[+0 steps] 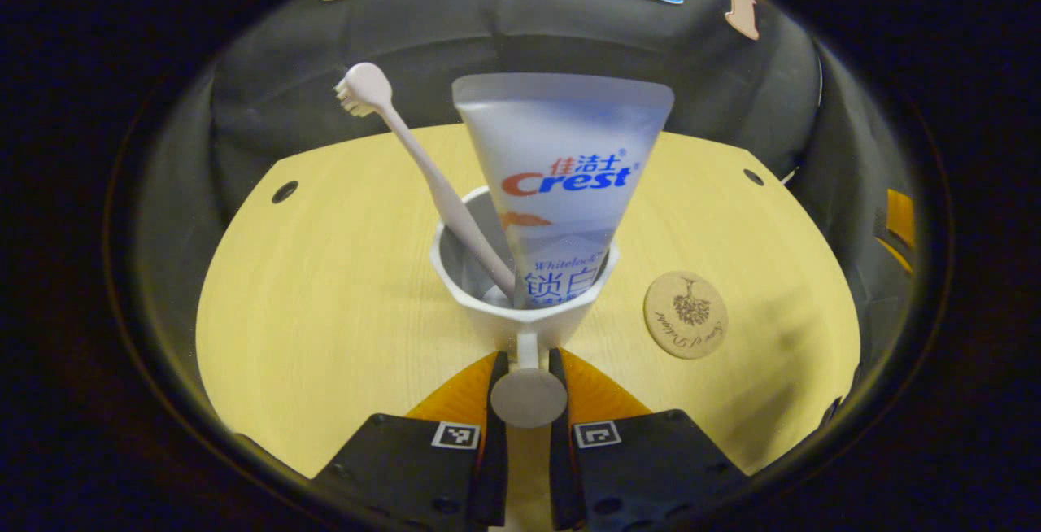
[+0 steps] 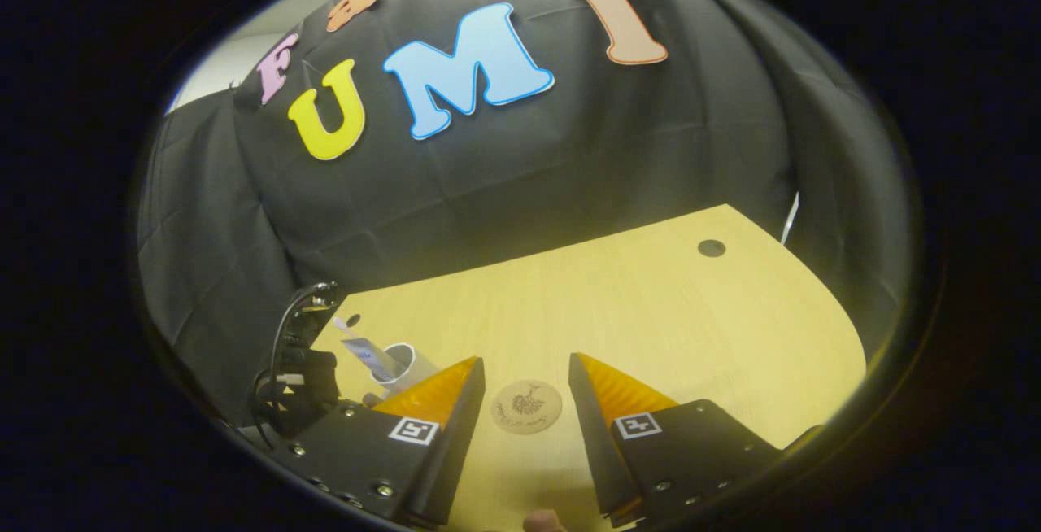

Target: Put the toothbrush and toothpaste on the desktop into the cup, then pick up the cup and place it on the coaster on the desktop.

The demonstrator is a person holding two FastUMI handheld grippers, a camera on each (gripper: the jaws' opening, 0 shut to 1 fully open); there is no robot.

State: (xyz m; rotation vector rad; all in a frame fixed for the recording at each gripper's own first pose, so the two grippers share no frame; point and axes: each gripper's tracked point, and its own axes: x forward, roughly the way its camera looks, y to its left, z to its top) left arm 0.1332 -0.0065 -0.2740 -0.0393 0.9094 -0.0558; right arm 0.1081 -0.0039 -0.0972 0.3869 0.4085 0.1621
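Left gripper view: the cup stands in the middle of the desktop. There is bare wood on both sides of it and more behind it. The far edge of the desktop runs along the black cloth wall. A small dark hole sits near the far left corner and another near the far right corner.

The left gripper has its two fingers close together. They pinch the cup's handle, one on each side. The toothbrush stands in the cup and leans left, with its bristle head up high. The toothpaste stands in the cup too, cap end down and flat end up. Its tube says "Crest" in big letters, with Chinese writing above and below. The round coaster lies flat on the wood just to the right of the cup, not touching it. It has a little plant drawing and curly writing too small to read.

In the right gripper view, the right gripper is spread wide and holds nothing. The coaster shows between its fingers. The cup shows small at the left, with the other gripper beside it. A wide stretch of open wood runs to the right and back to the wall.
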